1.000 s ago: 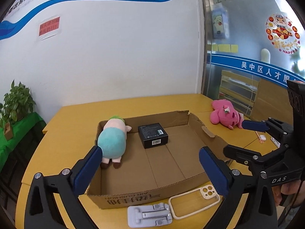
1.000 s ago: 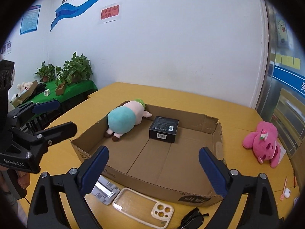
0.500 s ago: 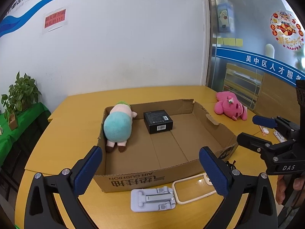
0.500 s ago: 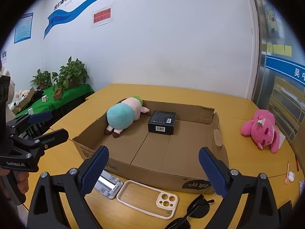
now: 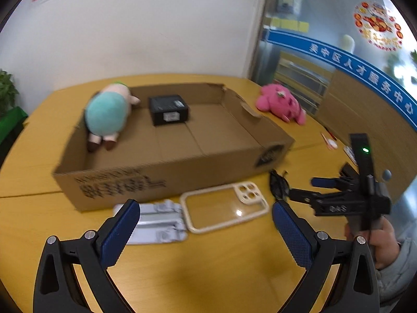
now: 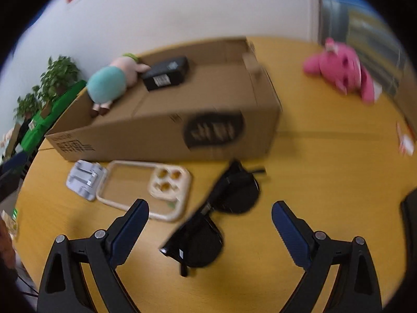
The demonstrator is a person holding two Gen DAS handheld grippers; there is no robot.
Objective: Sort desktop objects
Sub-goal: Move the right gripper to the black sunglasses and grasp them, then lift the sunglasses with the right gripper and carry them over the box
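An open cardboard box [image 5: 166,182] [image 6: 156,127] on the yellow table holds a teal plush pig [image 5: 106,114] [image 6: 109,83] and a black carton [image 5: 168,109] [image 6: 166,74]. In front of the box lie a grey phone stand [image 5: 156,221] [image 6: 84,180], a cream phone case [image 5: 224,206] [image 6: 146,190] and black sunglasses [image 6: 213,214] [image 5: 278,185]. My left gripper [image 5: 206,221] is open above the phone case. My right gripper [image 6: 209,219] [image 5: 302,190] is open over the sunglasses. A pink plush [image 5: 280,104] [image 6: 338,73] lies right of the box.
Small items [image 5: 329,140] lie at the table's right edge. A dark flat object [image 6: 409,214] sits at far right. Potted plants [image 6: 52,78] stand on a green table to the left. A wall and a glass partition are behind.
Both grippers have pulled back from the box and dipped toward the table. The right one swung right over the sunglasses. Both stay open.
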